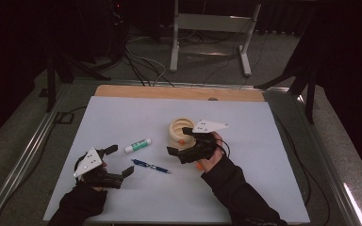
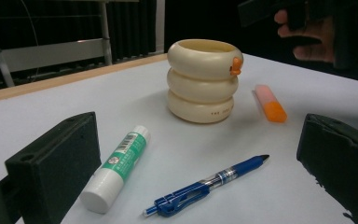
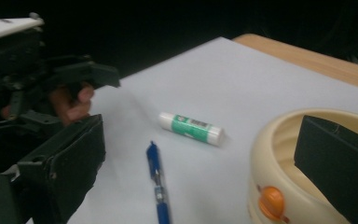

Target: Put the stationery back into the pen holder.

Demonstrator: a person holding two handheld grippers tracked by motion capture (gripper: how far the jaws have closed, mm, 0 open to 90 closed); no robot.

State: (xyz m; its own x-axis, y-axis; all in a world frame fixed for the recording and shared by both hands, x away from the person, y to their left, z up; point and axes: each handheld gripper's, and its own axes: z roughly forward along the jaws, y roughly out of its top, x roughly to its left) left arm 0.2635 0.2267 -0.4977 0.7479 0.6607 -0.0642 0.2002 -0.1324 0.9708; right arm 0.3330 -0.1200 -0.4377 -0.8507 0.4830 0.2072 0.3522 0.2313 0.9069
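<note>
Holder: cream ringed plastic pen cup [image 1: 181,132], upright, centre of white mat [image 1: 122,117]
Pen: blue ballpoint [image 1: 151,166], lying near-centre
Glue: green-white stick [image 1: 137,146], left of cup
Left gripper [image 1: 119,162]: released, empty
Right gripper [image 1: 179,141]: released, one jaw over cup

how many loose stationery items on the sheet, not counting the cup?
3. A glue stick left of the cream cup, a blue pen nearest the person, and an orange marker right of the cup. More may be hidden inside the cup.
</note>
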